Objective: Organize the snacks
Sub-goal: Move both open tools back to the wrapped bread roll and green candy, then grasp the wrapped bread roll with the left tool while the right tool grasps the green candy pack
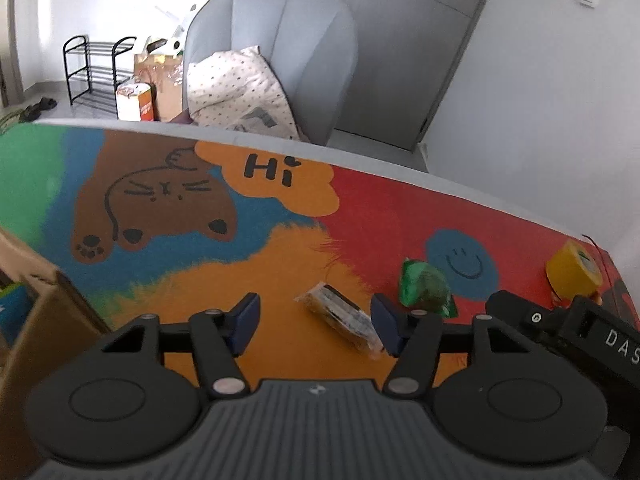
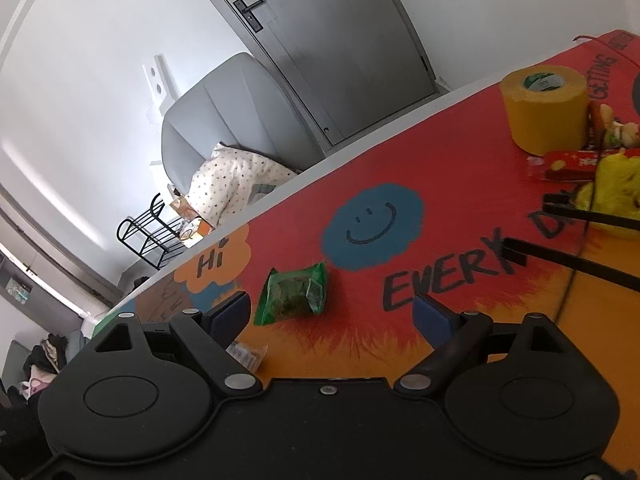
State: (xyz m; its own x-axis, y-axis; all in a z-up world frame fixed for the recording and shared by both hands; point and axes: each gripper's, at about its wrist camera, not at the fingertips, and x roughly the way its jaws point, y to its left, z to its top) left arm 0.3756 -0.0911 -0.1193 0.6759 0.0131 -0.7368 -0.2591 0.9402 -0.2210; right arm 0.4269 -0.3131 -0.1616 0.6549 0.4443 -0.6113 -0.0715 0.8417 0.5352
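A yellow-and-black snack packet [image 1: 342,314] lies on the colourful table mat [image 1: 280,256], just ahead of my open, empty left gripper [image 1: 316,320] and close to its right finger. A green snack packet [image 1: 426,288] lies to its right; it also shows in the right wrist view [image 2: 294,294], ahead of my open, empty right gripper [image 2: 332,316]. A clear end of the first packet [image 2: 248,354] peeks out by the right gripper's left finger. A cardboard box [image 1: 36,312] stands at the left.
A yellow tape roll [image 2: 544,108] stands at the mat's far right, with a red wrapper [image 2: 568,162] and a yellow-green soft object [image 2: 618,192] beside it. The right gripper's body [image 1: 568,332] shows in the left view. A grey armchair [image 1: 276,60] stands behind the table.
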